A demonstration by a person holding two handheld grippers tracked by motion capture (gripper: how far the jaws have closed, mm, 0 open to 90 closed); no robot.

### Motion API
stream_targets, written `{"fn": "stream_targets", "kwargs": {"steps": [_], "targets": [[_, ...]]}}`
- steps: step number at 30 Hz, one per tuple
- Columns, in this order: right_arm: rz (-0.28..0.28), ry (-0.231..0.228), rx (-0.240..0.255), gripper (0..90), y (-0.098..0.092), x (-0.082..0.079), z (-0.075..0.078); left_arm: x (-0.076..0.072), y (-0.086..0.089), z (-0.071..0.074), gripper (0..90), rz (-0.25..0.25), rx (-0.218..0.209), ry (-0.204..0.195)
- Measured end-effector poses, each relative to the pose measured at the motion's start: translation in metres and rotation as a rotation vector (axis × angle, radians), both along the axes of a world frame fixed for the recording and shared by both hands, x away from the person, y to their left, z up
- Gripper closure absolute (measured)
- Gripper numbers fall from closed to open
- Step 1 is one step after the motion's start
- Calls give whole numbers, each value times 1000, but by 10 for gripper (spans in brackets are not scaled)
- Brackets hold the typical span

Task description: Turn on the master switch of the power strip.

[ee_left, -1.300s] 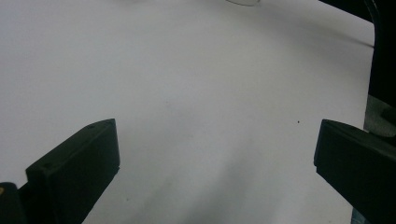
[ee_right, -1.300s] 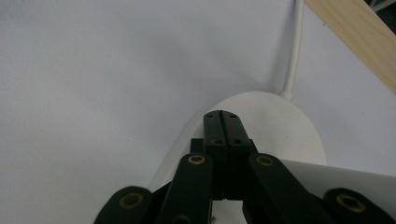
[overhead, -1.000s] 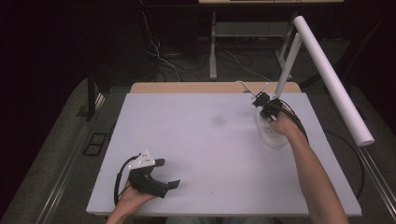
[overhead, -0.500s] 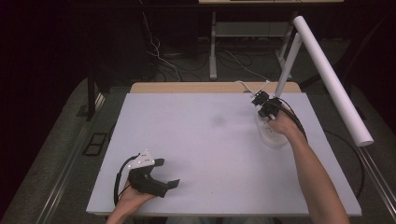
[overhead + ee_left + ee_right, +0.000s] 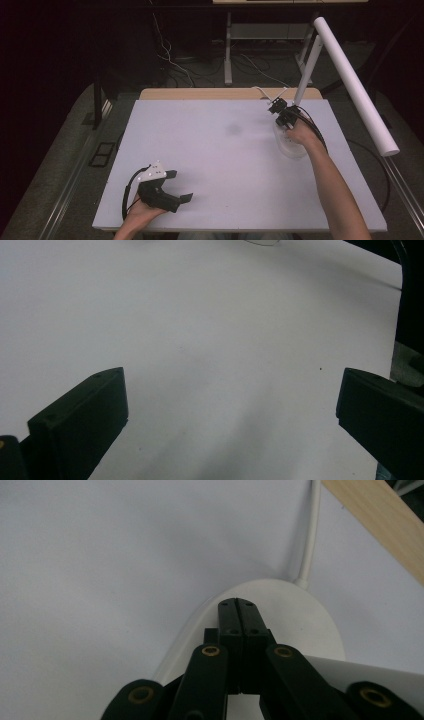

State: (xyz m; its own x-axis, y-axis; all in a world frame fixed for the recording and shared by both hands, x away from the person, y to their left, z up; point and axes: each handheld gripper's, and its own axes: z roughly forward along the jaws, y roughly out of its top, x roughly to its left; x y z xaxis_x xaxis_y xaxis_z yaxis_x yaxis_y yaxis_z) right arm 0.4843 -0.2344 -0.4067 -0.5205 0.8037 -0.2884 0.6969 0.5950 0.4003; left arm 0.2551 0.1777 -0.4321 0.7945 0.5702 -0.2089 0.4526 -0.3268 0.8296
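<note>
1. Right tongs (image 5: 238,605), jaws fully closed and empty, press on the lamp base (image 5: 300,625) at the counter's (image 5: 210,150) two o'clock, probably its switch.
2. Left tongs (image 5: 181,186) rest wide open and empty at seven o'clock, idle.

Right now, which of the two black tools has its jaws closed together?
The right tool, held over the round white lamp base at the table's far right; its jaws touch with nothing between them. The left tool, low at the near-left, has jaws wide apart.
</note>
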Motion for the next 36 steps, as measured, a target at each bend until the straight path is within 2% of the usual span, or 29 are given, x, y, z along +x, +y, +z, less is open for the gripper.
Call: {"fn": "stream_targets", "kwargs": {"steps": [3, 4, 8, 13, 18, 22, 27, 36], "targets": [[14, -14, -21, 897, 2, -1, 0, 1, 2, 0, 0, 7, -4, 3], [18, -14, -3, 897, 2, -1, 2, 1, 2, 0, 0, 12, -9, 3], [31, -8, -10, 895, 9, -1, 3, 1, 3, 1, 0, 16, -7, 4], [34, -26, 14, 893, 17, -4, 6, 1, 3, 0, 0, 21, -16, 4], [41, -43, 52, 893, 24, -11, 16, 1, 3, 1, 0, 12, -8, 1], [41, -44, 79, 893, 26, -17, 22, 0, 1, 1, 0, 15, -17, 2], [42, -58, 134, 892, 21, -26, 30, 0, 1, 1, 0, 10, -12, 2], [50, -83, 204, 892, 10, -46, 41, -1, -1, 1, 0, 7, -11, 3]]}}
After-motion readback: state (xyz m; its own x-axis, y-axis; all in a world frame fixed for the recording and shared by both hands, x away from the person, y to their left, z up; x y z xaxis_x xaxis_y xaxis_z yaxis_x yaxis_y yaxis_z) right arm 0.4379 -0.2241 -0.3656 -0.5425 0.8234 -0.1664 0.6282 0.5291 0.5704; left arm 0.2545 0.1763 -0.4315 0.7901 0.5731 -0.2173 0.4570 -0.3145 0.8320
